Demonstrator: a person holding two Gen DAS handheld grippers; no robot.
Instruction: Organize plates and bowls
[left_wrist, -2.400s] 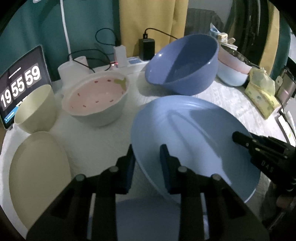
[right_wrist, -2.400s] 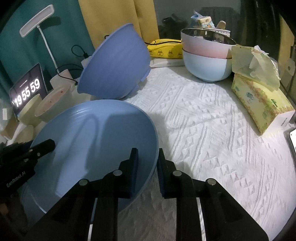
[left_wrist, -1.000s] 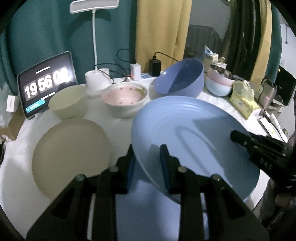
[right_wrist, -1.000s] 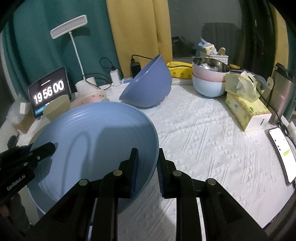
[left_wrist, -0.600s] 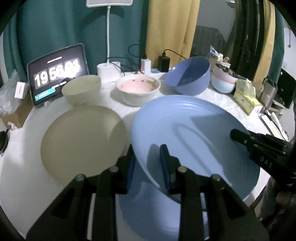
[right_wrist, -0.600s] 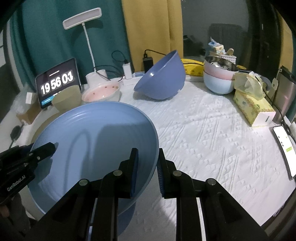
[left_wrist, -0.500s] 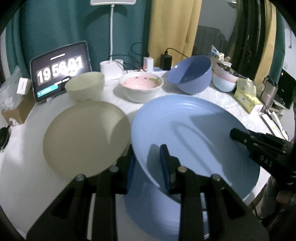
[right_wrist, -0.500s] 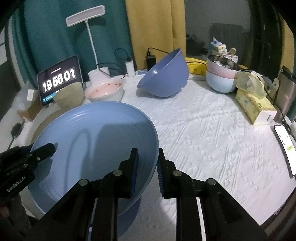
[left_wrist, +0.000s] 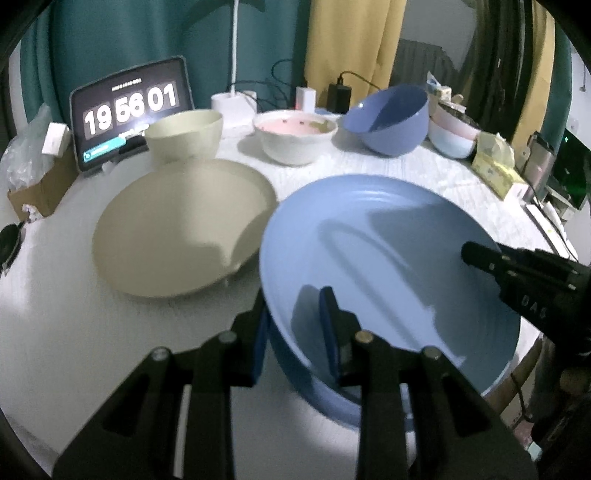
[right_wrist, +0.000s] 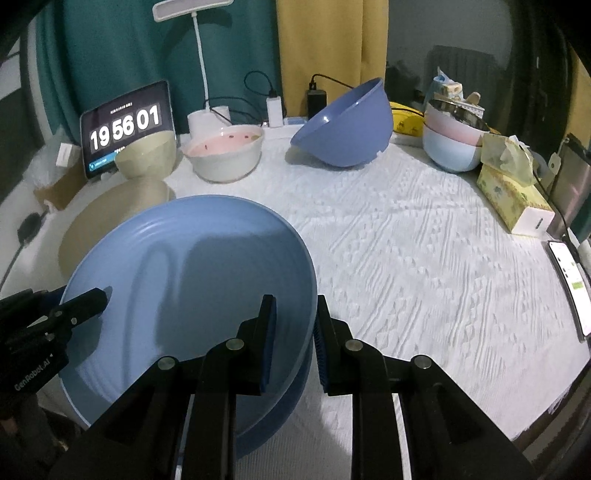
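Tongs of both grippers clamp one blue plate (left_wrist: 388, 266) by opposite edges: the left gripper (left_wrist: 295, 325) pinches its near-left rim, the right gripper (right_wrist: 293, 336) its right rim; the plate hangs tilted just above the white tablecloth (right_wrist: 424, 258); beside it lies a beige plate (left_wrist: 181, 229); farther back stand a beige bowl (left_wrist: 184, 134), a pink-lined bowl (left_wrist: 295, 136) and a tilted blue bowl (left_wrist: 388, 122).

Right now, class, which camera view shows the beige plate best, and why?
The left wrist view: the beige plate lies almost wholly in sight on the table, only its right edge cut off by the blue plate. In the right wrist view the blue plate hides most of it, leaving only a far sliver.
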